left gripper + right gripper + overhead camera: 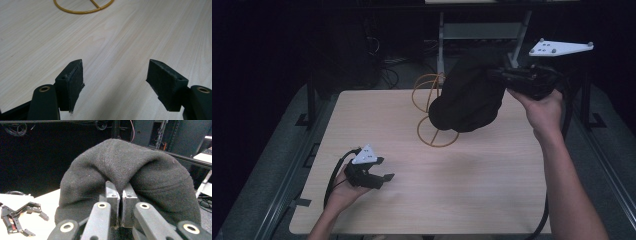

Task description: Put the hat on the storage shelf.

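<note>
Hat (468, 97), black knit, up in the air over the far middle of the tabletop (472, 180), hanging from the right tool (501, 76). Pinched at a fold of fabric, seen in the right gripper view as cloth (125, 170) bunched over and between jaws pressed almost together. Gripped that way so the rest droops free, open end downward, probably to be lowered over something. Body sagging left and down from the pinch, bottom edge just above a yellow wire stand (432, 112).

Stand made of loops: one ring flat on the tabletop, others rising behind the hat, partly hidden by it. Likely the target, a form to carry the hat, hence the hold directly above it. Whether cloth touches wire anywhere, cannot tell.

Right tool held high at far right, raised enough to clear the upright loops.

Left tool (379, 172) low at near left, well apart from hat and stand. Released: jaws spread wide, nothing between the pads (75, 77), bare wood beneath and the edge of the yellow ring (82, 8) farther off. Parked there most likely to keep out of the way, aimed toward the stand and ready to steady it or tug the brim if needed.
</note>
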Available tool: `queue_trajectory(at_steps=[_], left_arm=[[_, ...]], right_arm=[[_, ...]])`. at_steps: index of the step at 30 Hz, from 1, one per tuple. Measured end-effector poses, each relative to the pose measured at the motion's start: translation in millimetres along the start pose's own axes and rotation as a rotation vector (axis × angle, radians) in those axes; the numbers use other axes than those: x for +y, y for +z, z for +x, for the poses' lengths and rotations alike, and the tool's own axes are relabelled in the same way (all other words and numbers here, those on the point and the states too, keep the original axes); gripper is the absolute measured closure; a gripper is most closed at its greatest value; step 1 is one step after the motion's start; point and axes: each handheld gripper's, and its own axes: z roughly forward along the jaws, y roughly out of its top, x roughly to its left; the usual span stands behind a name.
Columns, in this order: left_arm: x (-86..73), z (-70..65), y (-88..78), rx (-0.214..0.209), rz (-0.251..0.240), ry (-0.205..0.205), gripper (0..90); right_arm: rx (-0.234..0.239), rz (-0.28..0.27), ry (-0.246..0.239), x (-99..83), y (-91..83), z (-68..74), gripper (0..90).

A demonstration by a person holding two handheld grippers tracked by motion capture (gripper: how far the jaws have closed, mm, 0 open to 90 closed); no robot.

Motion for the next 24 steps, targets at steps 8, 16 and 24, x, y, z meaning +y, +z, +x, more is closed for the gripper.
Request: queue_trajectory(at_steps=[8,16,24], left_arm=[[-0.4,2.1,-1.6,-0.007,-0.013,-0.028,27.8],[0.4,1.8,-2.2,-0.009,-0.012,-0.022,27.8],[1.0,1.6,-0.9,-0.014,-0.015,-0.021,27.8]], right_arm=[[0.01,0.02,-0.011,9.8,15.9,1.1,86.7],[0.035,0.06,-0.018,23.1,40.0,3.1,86.7],[0.049,0.075,-0.013,30.2,67.4,2.2,86.7]])
